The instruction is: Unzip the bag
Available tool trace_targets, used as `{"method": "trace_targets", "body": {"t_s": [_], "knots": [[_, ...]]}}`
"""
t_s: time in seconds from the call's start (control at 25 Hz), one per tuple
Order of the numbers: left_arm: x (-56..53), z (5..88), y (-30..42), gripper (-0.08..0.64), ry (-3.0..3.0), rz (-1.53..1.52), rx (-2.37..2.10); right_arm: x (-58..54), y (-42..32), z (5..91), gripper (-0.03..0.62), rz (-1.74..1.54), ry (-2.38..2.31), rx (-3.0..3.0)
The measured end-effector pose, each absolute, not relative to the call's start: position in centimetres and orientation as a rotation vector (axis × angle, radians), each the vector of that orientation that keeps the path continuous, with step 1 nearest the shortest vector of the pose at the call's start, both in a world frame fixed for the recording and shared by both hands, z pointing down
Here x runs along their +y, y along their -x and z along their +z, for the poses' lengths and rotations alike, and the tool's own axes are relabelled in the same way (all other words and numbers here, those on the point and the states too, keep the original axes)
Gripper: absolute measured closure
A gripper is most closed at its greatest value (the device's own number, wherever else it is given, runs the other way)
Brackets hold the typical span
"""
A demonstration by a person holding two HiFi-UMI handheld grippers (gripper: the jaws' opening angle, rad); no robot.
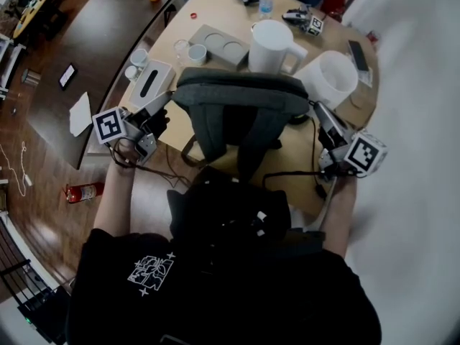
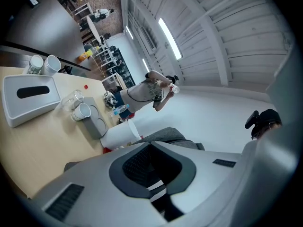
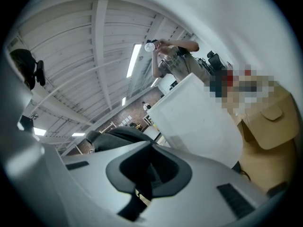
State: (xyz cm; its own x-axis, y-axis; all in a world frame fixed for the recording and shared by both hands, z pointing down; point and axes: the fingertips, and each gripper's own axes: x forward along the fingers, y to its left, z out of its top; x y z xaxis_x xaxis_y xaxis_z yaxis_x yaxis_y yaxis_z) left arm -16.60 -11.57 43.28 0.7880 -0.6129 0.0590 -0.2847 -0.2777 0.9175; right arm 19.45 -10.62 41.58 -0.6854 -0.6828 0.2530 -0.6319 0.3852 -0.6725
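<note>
Both jaw pairs were closed, nothing seen pinched. Left gripper (image 1: 167,98) sat at left top corner of bag (image 1: 241,110), right gripper (image 1: 317,108) at right corner. Bag stood on table (image 1: 215,13) near front edge. No gap showed along top; unzipping judged not started, whole zip left.

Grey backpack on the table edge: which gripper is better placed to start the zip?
Left, narrowly. Both are shut at the grey fabric backpack's ends, but the left gripper points straight at it, while the right gripper faces mostly the white plastic bucket. No zip pull is visible.
</note>
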Motion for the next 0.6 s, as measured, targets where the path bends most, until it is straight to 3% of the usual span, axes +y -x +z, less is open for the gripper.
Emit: {"method": "trace_targets", "body": {"t_s": [0.6], "knots": [[-11.2,44.5,16.5,0.557,-1.832,-0.414,-0.672,-10.7,-19.7,43.4,0.581,-1.263,1.199,2.522]]}}
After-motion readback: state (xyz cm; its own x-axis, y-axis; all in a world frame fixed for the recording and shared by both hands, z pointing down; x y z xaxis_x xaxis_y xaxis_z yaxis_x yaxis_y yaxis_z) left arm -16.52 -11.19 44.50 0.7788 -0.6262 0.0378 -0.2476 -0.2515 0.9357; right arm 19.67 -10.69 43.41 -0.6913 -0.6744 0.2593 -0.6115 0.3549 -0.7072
